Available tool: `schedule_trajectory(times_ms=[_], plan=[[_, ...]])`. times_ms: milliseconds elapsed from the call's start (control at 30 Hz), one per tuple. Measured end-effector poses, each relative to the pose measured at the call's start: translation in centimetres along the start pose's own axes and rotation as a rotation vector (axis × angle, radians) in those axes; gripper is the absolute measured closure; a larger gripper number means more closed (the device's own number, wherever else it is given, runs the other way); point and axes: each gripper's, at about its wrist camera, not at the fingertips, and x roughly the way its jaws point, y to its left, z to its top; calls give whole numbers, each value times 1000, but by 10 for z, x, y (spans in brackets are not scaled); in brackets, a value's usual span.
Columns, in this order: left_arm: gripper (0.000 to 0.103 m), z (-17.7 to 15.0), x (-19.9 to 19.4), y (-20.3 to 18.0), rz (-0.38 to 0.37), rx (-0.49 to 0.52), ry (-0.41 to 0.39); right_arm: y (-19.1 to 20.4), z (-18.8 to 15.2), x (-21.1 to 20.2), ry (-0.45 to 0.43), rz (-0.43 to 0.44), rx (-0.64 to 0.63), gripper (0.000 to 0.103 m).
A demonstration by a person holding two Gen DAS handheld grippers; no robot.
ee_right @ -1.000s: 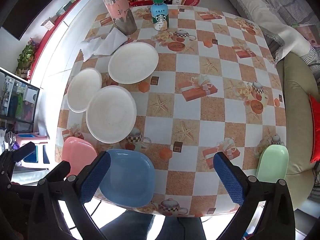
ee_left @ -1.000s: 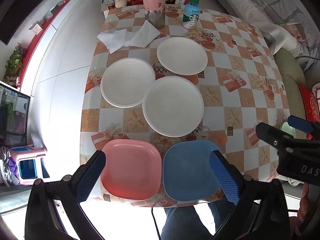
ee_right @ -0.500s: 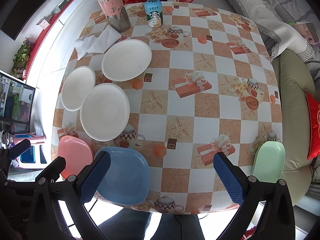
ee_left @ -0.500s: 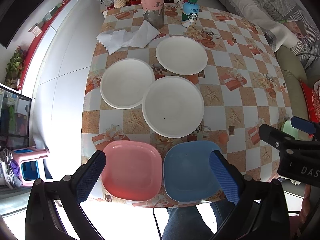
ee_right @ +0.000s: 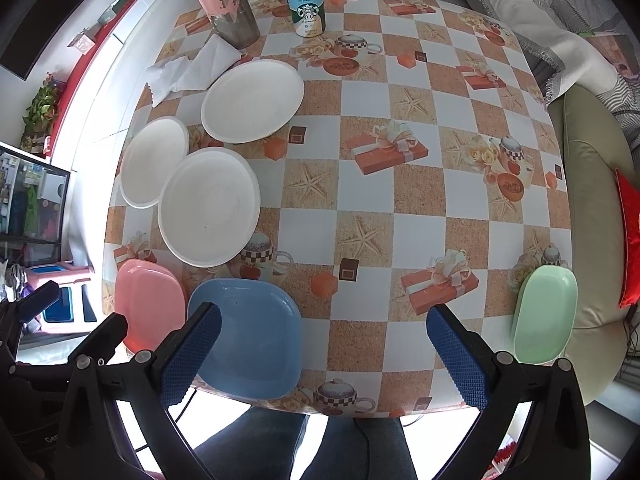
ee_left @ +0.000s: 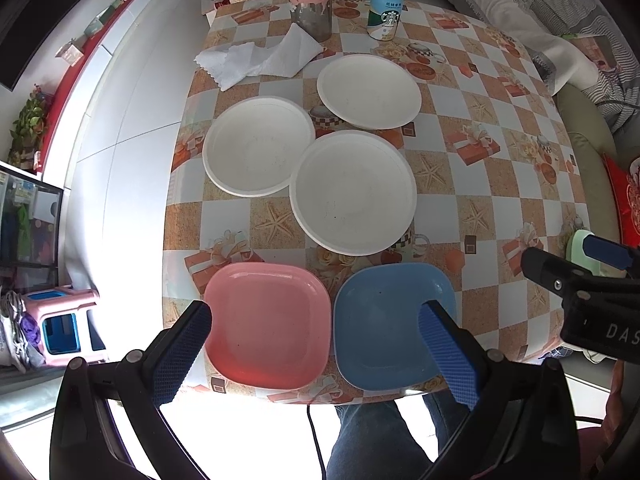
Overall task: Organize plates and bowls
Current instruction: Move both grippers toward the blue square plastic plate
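Both the left tongs [ee_left: 316, 344] and right tongs [ee_right: 324, 354] gape wide, holding nothing, above the blue plate [ee_right: 250, 340], with the pink plate [ee_left: 268, 324] just left of it.

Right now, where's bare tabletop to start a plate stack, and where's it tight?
Free: the checkered stretch between the blue plate and the green plate, running back toward the Starbucks bottle. Crowded: the left side, where three white plates cluster close, with the pink plate in front and the napkin and tumbler behind.
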Motion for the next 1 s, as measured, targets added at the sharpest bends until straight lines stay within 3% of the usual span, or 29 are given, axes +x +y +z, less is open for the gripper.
schedule_trajectory(times_ms=[133, 700, 1000], plan=[[0, -2, 3, -3, -24, 13, 33, -1, -2, 3, 15, 2, 13, 0], [0, -8, 13, -32, -8, 113, 18, -21, -18, 19, 89, 5, 91, 0], [0, -11, 22, -35, -14, 112, 51, -23, -24, 28, 120, 3, 95, 0]])
